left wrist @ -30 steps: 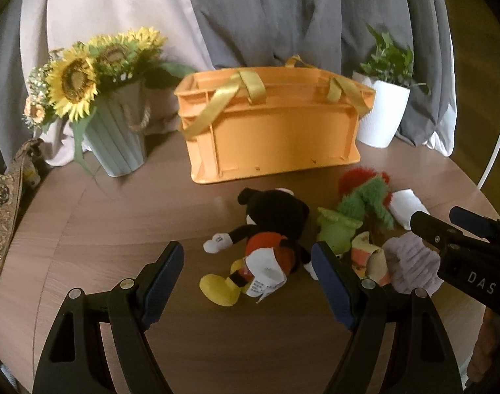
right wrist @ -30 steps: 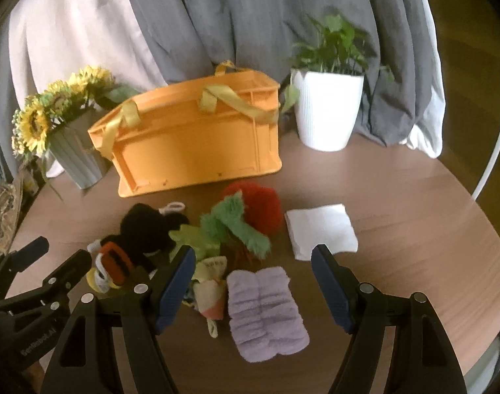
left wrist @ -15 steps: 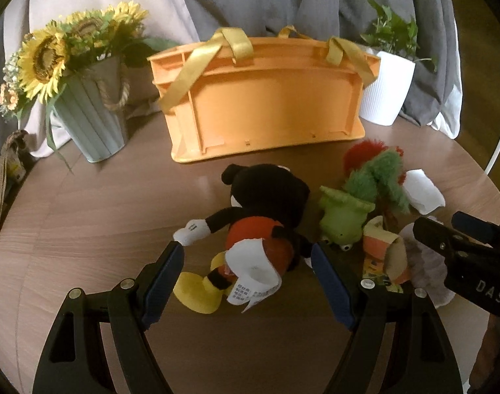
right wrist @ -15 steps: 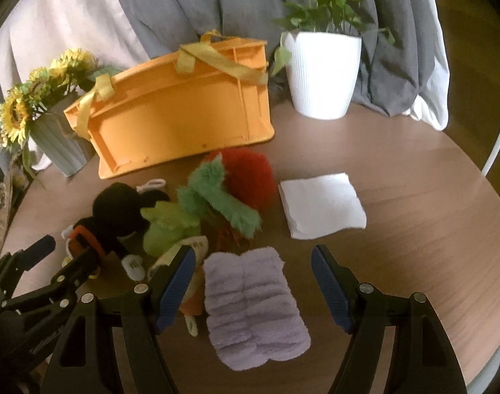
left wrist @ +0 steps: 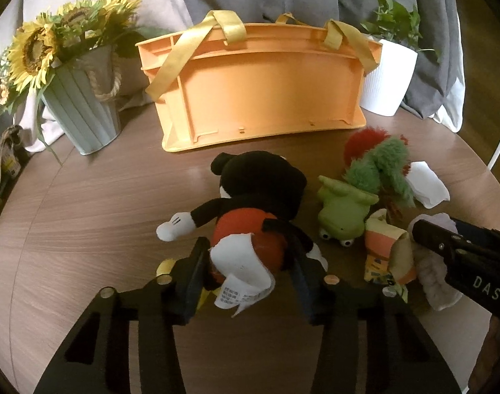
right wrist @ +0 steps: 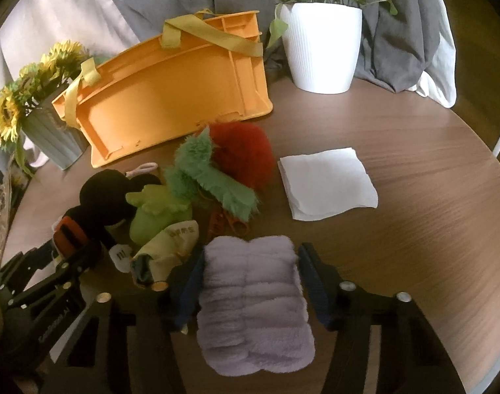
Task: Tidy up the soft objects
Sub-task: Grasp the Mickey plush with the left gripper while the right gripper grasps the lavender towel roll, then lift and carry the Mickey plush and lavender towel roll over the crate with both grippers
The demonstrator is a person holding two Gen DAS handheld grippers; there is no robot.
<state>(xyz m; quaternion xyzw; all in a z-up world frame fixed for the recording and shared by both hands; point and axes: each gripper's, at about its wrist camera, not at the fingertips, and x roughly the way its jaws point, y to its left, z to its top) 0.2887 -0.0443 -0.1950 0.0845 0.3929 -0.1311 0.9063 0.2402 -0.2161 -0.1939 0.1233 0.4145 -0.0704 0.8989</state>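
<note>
A Mickey Mouse plush [left wrist: 253, 203] lies on the round wooden table. My left gripper [left wrist: 248, 271] has closed its jaws on the plush's lower body. A fluffy lilac cloth [right wrist: 253, 298] lies in front of my right gripper [right wrist: 250, 282], whose jaws press on its two sides. A green frog plush [left wrist: 341, 210], a red and green furry toy [right wrist: 217, 161], a small yellow and orange soft item [left wrist: 381, 249] and a folded white cloth [right wrist: 325, 184] lie between. An orange basket [left wrist: 259, 88] with yellow straps stands behind them.
A grey pot of sunflowers [left wrist: 79, 111] stands at the back left. A white pot with a green plant [right wrist: 322, 46] stands at the back right. Grey and white curtains hang behind. The table edge [right wrist: 492, 177] curves on the right.
Both grippers moved forward and down. The left jaws closed from wide open onto the Mickey plush. The right jaws closed onto the lilac cloth.
</note>
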